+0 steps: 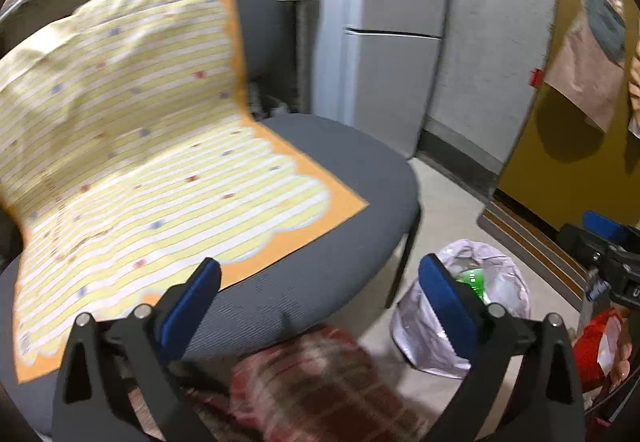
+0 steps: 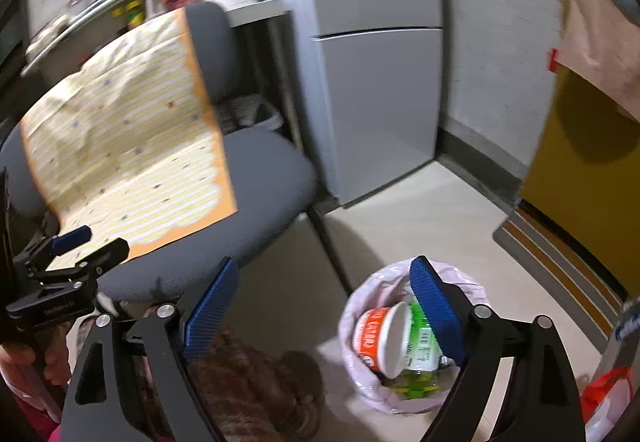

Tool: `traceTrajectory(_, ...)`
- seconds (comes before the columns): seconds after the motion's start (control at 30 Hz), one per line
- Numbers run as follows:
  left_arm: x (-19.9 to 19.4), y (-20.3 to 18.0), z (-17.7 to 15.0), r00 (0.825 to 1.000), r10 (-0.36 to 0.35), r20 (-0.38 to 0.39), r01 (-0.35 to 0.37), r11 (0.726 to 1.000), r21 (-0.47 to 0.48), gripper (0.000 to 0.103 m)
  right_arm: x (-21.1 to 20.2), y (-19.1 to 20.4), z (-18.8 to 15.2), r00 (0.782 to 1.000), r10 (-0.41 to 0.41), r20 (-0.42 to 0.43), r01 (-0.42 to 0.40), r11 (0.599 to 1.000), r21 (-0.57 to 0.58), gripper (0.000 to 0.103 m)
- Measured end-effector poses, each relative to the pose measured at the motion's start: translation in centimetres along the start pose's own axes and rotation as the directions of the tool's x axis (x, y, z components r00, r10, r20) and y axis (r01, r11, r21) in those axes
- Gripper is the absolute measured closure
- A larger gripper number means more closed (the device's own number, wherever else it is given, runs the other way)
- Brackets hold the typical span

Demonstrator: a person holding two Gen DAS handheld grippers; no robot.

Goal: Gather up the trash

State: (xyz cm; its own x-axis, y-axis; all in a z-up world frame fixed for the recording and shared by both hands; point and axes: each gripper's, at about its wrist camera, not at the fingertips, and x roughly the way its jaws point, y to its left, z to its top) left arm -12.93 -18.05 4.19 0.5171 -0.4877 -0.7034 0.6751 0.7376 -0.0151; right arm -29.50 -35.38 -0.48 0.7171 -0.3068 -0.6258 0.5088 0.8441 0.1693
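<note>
A pale plastic trash bag [image 2: 360,306] stands open on the floor by the chair leg. Inside it lie a red-and-white paper cup [image 2: 384,338] and a green-labelled bottle [image 2: 420,346]. My right gripper [image 2: 325,268] hangs above the floor just left of the bag, open and empty; its right finger overlaps the bag's mouth in the view. My left gripper [image 1: 320,270] is open and empty over the chair's front edge, with the bag [image 1: 500,282] to its right. A red-and-white wrapper [image 1: 600,346] shows at the lower right, near a hand.
A grey chair [image 1: 360,162] carries a yellow striped sheet with an orange border [image 1: 160,162]. A grey fridge [image 2: 380,82] stands behind it, with a yellow door [image 2: 580,182] and a striped mat [image 2: 560,262] to the right. Red plaid fabric [image 1: 312,382] lies below the grippers.
</note>
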Motion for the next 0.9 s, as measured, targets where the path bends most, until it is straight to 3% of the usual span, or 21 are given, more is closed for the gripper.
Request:
traceTrajectory(0.4,-3.0,2.8,-2.8,0.986,0.125,-0.115,-0.13,0.991,-0.042,0.007,-1.5,2.3,-0.2,0.998,0.019,-0.054,-0.023,0.998,-0.063,0.008)
traceTrajectory(0.63,-5.1,4.4,-3.0,0.975,0.195,-0.11,-0.203,0.976,-0.073,0.007,-2.1,2.9,-0.3,0.998,0.017,-0.053,-0.022,0.996,-0.089,0.008)
traceTrajectory(0.9,-5.2,4.8,-2.9,0.973,0.203,-0.111,-0.212,0.974,-0.084,0.007,-2.2,2.6,-0.3,0.998,0.015,-0.055,-0.02,0.996,-0.086,0.008)
